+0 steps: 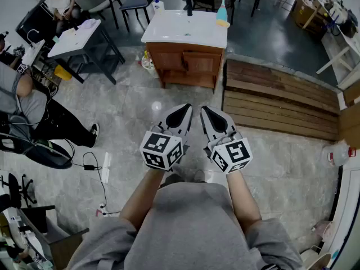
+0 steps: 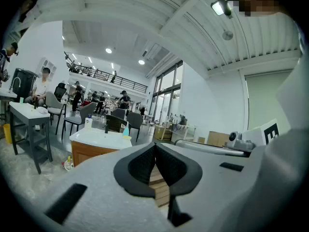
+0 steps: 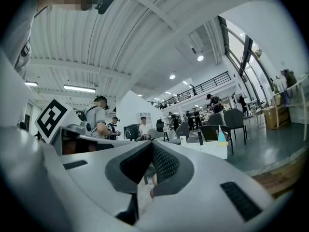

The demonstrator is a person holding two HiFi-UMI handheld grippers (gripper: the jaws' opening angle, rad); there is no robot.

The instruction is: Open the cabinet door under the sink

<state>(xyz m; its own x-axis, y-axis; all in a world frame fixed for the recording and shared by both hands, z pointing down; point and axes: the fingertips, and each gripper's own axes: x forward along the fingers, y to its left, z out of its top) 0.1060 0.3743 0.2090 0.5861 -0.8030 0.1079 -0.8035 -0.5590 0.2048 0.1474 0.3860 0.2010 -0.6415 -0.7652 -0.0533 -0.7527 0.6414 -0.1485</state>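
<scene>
A wooden cabinet [image 1: 188, 65] under a white sink top [image 1: 183, 31] stands several steps ahead on the floor, its two doors [image 1: 198, 63] closed. My left gripper [image 1: 185, 109] and right gripper [image 1: 206, 111] hang side by side close to my body, far short of the cabinet. Both are shut with nothing between the fingers. The left gripper view has the shut left gripper [image 2: 154, 147] with the cabinet [image 2: 89, 151] to its left. In the right gripper view, the shut right gripper [image 3: 152, 145] points past the sink top [image 3: 208, 150].
A low wooden platform [image 1: 281, 103] lies right of the cabinet. A table [image 1: 79, 38] with chairs stands at the left, and a seated person [image 1: 34, 114] and floor cables [image 1: 95, 165] lie nearer. Bottles [image 1: 147, 63] sit by the cabinet's left foot. A white jug [image 1: 337, 153] stands at the right.
</scene>
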